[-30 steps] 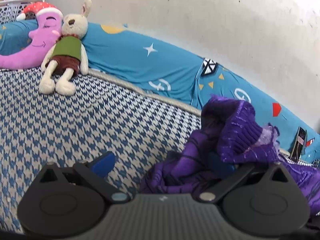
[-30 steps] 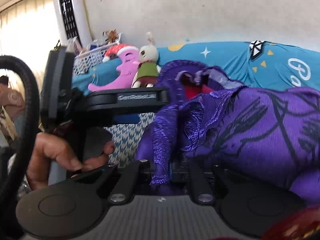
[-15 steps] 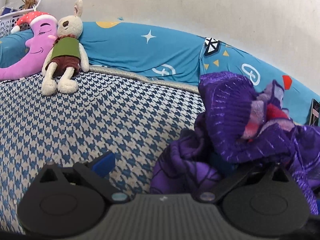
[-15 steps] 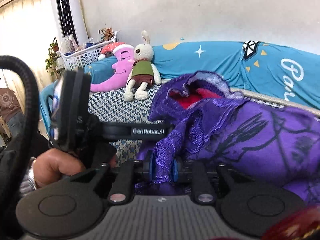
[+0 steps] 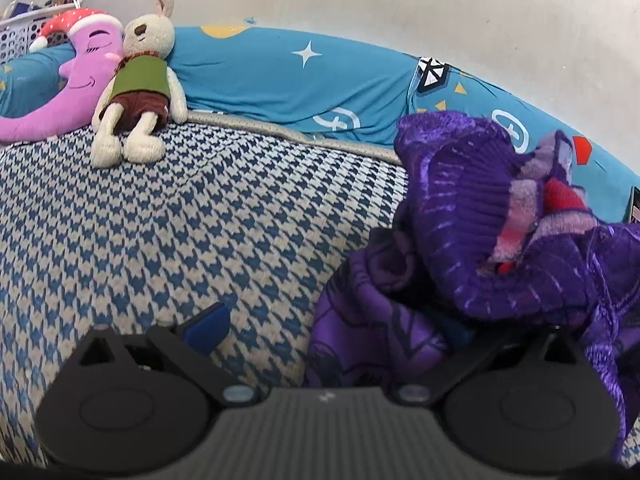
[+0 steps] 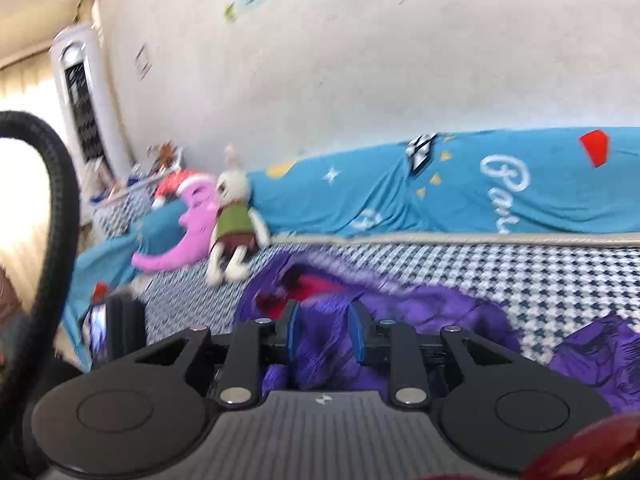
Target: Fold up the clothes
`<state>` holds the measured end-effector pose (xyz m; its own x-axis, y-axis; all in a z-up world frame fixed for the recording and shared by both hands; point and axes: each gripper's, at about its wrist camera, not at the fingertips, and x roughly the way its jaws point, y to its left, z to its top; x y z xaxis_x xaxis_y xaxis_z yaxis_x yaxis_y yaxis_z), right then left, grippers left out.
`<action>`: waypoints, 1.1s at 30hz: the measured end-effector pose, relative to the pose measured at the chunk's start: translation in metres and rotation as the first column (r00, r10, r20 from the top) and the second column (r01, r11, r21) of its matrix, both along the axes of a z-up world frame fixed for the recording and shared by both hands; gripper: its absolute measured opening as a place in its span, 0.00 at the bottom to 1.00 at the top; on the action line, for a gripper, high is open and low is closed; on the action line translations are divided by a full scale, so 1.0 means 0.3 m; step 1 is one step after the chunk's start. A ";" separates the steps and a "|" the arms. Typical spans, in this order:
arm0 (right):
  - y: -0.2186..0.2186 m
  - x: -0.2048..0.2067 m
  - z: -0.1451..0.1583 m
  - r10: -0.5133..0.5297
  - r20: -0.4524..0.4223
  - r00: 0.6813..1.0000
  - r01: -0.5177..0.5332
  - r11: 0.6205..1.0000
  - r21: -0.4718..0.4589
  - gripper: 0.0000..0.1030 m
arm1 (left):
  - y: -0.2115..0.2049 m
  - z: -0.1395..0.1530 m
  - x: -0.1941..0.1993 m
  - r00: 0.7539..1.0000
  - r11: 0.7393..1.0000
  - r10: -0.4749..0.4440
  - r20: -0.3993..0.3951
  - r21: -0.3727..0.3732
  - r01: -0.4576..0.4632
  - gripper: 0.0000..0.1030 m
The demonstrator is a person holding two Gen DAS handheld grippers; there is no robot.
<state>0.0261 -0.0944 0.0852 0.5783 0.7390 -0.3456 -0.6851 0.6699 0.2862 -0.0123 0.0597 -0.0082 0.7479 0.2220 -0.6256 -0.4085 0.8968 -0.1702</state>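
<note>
A purple garment (image 5: 460, 216) with a ribbed collar and a red and pink lining is heaped on the houndstooth bed cover (image 5: 180, 220), at the right of the left wrist view. My left gripper (image 5: 332, 330) is open. Its left pad (image 5: 208, 326) is bare over the cover, and the cloth drapes over its right finger and hides that pad. In the blurred right wrist view the purple garment (image 6: 420, 316) lies low on the houndstooth bed cover (image 6: 520, 268). My right gripper (image 6: 325, 332) holds a bunch of the cloth between its narrowly spaced blue pads (image 6: 294, 330).
A rabbit toy (image 5: 136, 80) and a pink moon cushion (image 5: 76, 80) lie at the far left of the bed against a blue bolster (image 5: 300, 80). A wall rises behind it. A white basket (image 6: 120, 204) and a tall air conditioner (image 6: 84, 108) stand beyond the bed's end.
My right gripper swung up and back, and the garment sank from in front of its camera down onto the bed. Its pads stand slightly wider. The left gripper stayed open and tilted a little.
</note>
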 end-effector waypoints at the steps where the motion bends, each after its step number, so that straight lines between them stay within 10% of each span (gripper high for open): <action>1: -0.008 0.003 0.004 -0.024 0.005 1.000 0.024 1.000 0.015 0.35 | 0.001 -0.006 -0.004 1.000 1.000 0.001 -0.005 -0.006 -0.001 1.00; 10: 0.009 0.073 0.000 -0.171 0.003 0.985 0.171 0.985 0.035 0.54 | -0.020 -0.054 -0.051 0.999 1.000 -0.008 -0.047 -0.008 0.007 1.00; 18: 0.124 0.124 -0.141 -0.140 -0.158 0.977 0.122 0.985 -0.120 0.56 | -0.032 -0.068 -0.095 0.997 1.000 -0.017 -0.069 0.020 0.019 1.00; 24: 0.132 0.155 -0.206 -0.125 -0.290 0.949 0.112 0.992 -0.062 0.56 | -0.035 -0.055 -0.149 0.997 0.999 -0.029 -0.075 0.034 0.032 1.00; 33: 0.220 0.105 -0.195 -0.003 -0.213 0.977 -0.016 0.996 -0.086 0.58 | -0.031 -0.053 -0.239 0.996 0.999 -0.032 -0.083 0.017 0.033 1.00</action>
